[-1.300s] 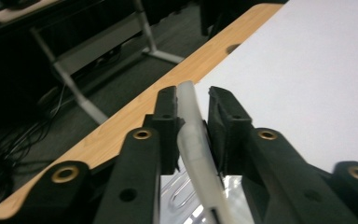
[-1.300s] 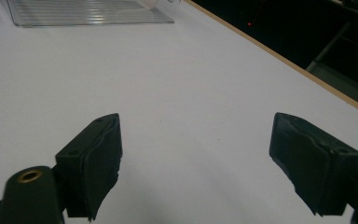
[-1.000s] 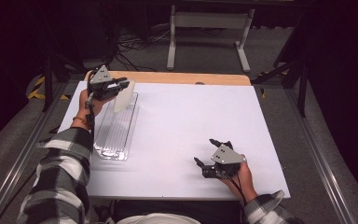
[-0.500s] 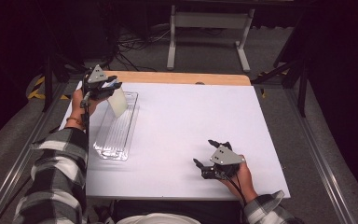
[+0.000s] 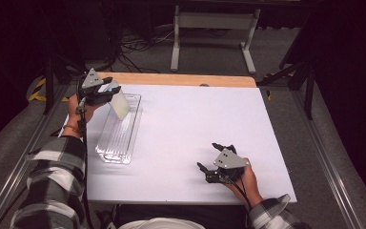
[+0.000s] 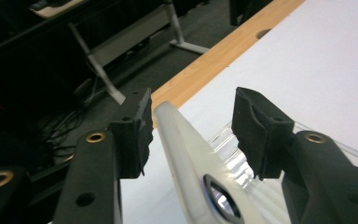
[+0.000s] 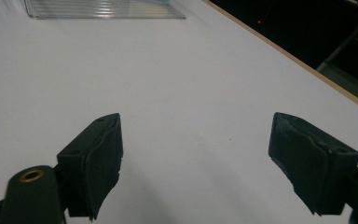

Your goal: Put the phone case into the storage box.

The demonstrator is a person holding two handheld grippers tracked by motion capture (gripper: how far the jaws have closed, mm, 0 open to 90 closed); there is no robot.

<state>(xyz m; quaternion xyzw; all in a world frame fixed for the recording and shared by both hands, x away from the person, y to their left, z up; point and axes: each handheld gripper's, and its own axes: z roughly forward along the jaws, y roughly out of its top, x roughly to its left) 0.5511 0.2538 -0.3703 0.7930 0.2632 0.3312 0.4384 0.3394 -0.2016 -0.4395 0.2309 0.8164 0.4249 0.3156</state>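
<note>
At the far left of the table, my left gripper [image 5: 106, 91] hovers over the far end of a clear ridged plastic tray [image 5: 119, 138]. A white translucent flat piece [image 5: 120, 105] stands tilted in that tray. In the left gripper view the piece [image 6: 191, 154] sits between the jaws of the left gripper [image 6: 191, 116]. These have just been opening and the pads [image 6: 256, 126] stand off it. My right gripper [image 5: 208, 156] rests low near the front right of the white table, open. In the right gripper view nothing lies between the jaws of the right gripper [image 7: 196, 135].
The white tabletop [image 5: 195, 119] has a wooden strip [image 5: 181, 79] along its far edge. A grey metal stand [image 5: 209, 21] and cables lie on the floor behind it. In the right gripper view the tray [image 7: 102, 9] shows far off.
The left hand has drifted a little to the left and its jaws have spread apart from the white piece, which now leans in the tray. The right hand has stayed put.
</note>
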